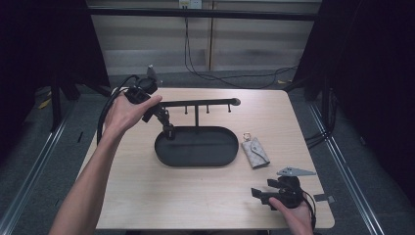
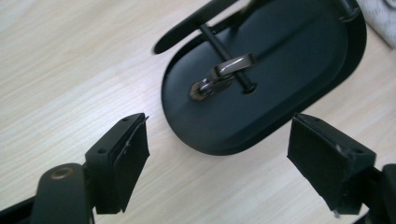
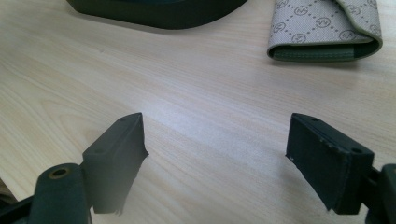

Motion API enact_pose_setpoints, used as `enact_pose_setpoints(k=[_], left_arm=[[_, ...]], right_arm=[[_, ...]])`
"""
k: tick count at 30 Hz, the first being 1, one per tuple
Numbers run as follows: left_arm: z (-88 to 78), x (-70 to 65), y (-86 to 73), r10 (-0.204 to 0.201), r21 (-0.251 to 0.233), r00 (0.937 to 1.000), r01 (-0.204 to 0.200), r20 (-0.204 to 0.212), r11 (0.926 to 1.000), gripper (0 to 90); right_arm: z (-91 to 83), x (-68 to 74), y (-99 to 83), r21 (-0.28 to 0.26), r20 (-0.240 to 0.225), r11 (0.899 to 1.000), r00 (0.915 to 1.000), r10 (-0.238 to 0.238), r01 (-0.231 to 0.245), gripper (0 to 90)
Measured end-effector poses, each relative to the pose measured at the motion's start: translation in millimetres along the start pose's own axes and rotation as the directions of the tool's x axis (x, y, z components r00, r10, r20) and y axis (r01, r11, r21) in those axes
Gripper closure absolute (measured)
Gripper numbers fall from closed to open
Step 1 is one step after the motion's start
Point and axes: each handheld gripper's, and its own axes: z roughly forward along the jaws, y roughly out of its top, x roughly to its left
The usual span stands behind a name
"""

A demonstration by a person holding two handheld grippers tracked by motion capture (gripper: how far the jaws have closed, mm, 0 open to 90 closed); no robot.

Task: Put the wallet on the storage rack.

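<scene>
Two sets of jaws stand wide and empty; my left gripper (image 1: 169, 128) hangs over the key stand (image 2: 299, 93), a metal clip (image 2: 223, 74) hanging on its peg. Step in hand looks like leaving that clip hung. Next, my right gripper (image 1: 259, 195) needs a clean reach to the key pouch (image 3: 327, 30).

A recording lab: black curtains (image 1: 377, 73) flank a lone wooden table (image 1: 147, 196), cables (image 1: 220, 76) behind.

left hand-held gripper (image 1: 168, 128): tips too small and dark against the tray in the high view to tell apart; body largely hidden behind the left hand (image 1: 128, 111).
metal clip (image 2: 223, 76): glinting and slightly blurred on a peg above the tray; kind of item not clear.
black tray (image 2: 261, 100): cut off at 1 o'clock in the left gripper view.
patterned pouch (image 3: 325, 29): cut off at 12 o'clock in the right gripper view.
right hand (image 1: 293, 213): cut off at 6 o'clock in the high view.
</scene>
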Motion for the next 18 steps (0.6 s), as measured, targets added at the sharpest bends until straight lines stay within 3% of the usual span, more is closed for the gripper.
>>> enact_pose_setpoints(k=[8,10,12,16,18], left_arm=[[-5.1,13.3,-32.5,0.016,-0.094,0.9989,-0.012,0.045,0.9955,17.3],[-2.5,16.9,-39.3,0.025,-0.092,0.9974,-0.019,0.067,0.9956,17.8],[-1.4,20.0,-47.1,0.033,-0.1,0.9976,-0.027,0.06,0.9946,19.0],[-1.8,20.1,-62.2,0.071,-0.163,0.9949,-0.058,0.072,0.9849,19.0],[-1.8,19.3,-72.0,0.09,-0.193,0.9947,-0.079,0.049,0.978,19.3]], right_arm=[[1.2,-0.5,0.4,0.009,0.006,1.0,1.0,0.003,-0.003,19.3],[1.2,-0.4,0.5,0.008,0.009,1.0,0.9999,0.004,-0.004,19.3],[1.1,-0.3,0.6,0.006,0.011,1.0,0.9999,0.007,-0.007,19.3],[1.2,-1.8,1.3,0.005,0.011,1.0,0.9999,0.011,-0.011,19.3],[1.4,-2.5,1.9,0.011,0.011,1.0,0.9998,0.016,-0.016,19.3]])
